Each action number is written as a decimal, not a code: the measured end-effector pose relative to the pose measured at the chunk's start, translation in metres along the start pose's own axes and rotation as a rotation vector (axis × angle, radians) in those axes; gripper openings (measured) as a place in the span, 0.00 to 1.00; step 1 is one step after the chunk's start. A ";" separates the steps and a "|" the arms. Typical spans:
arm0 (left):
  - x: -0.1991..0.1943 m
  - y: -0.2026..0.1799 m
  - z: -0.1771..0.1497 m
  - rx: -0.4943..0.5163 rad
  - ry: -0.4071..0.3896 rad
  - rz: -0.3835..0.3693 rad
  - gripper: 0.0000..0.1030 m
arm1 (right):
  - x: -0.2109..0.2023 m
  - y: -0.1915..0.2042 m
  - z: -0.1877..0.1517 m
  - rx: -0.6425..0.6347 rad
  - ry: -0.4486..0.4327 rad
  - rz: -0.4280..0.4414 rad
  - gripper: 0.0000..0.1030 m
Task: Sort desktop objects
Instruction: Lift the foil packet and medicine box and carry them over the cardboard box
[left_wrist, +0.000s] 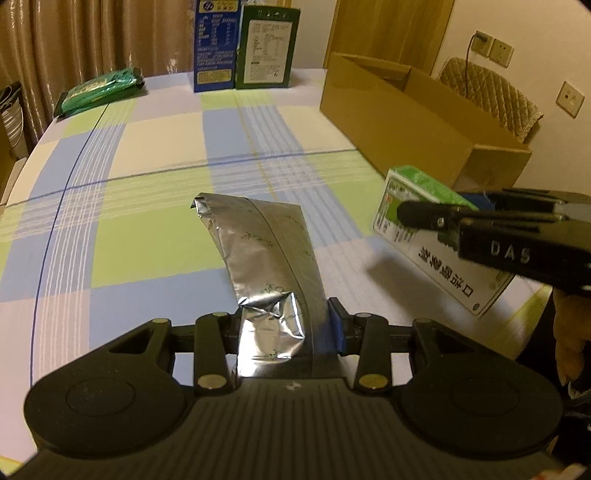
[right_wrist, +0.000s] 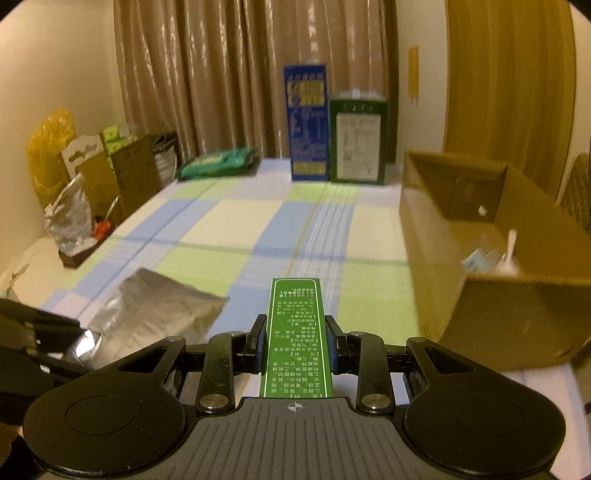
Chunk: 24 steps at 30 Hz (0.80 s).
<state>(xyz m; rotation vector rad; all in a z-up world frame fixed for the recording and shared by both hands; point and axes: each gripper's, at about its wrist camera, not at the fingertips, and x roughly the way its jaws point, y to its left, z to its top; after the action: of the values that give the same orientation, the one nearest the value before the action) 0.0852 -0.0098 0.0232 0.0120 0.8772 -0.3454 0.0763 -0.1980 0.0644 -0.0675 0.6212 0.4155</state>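
Silver pouch (left_wrist: 271, 266) sat clamped in my left hand-held gripper (left_wrist: 284, 325), squeezed at its crumpled near end, and the rest of it stuck out ahead of the fingers over the checked desk (left_wrist: 147, 166). My right hand-held gripper (right_wrist: 295, 345) gripped a thin green box (right_wrist: 295, 332) by its two long sides, and the box pointed straight ahead. From the left camera I could see that same green box off to the right of my left one, held up off the cloth.

I judged that I was in the carrying step: both things were picked up and neither was put away yet. A big brown cardboard box (right_wrist: 491, 295) stood open ahead and to the right of my right hand-held gripper, quite near. It already had a few small things inside, but they were too blurry for me to name.

Far ahead stood a blue carton (right_wrist: 306, 122) and a dark green carton (right_wrist: 357, 142) side by side, and a green packet (left_wrist: 101, 92) lay flat far ahead to the left.

Next, I thought, the green box had to go over the brown box's near wall before I let go. The pouch was floppy, so it needed a slow, steady move.
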 end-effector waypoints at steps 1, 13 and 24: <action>-0.001 -0.004 0.003 0.001 -0.005 -0.006 0.34 | -0.004 -0.003 0.004 -0.001 -0.012 -0.007 0.27; -0.011 -0.067 0.076 0.086 -0.088 -0.057 0.33 | -0.048 -0.086 0.071 0.065 -0.155 -0.111 0.27; 0.012 -0.147 0.156 0.156 -0.134 -0.114 0.33 | -0.047 -0.178 0.103 0.104 -0.179 -0.204 0.27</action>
<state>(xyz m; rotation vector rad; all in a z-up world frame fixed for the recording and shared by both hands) 0.1653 -0.1761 0.1336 0.0825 0.7186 -0.5151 0.1693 -0.3582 0.1643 0.0056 0.4532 0.1890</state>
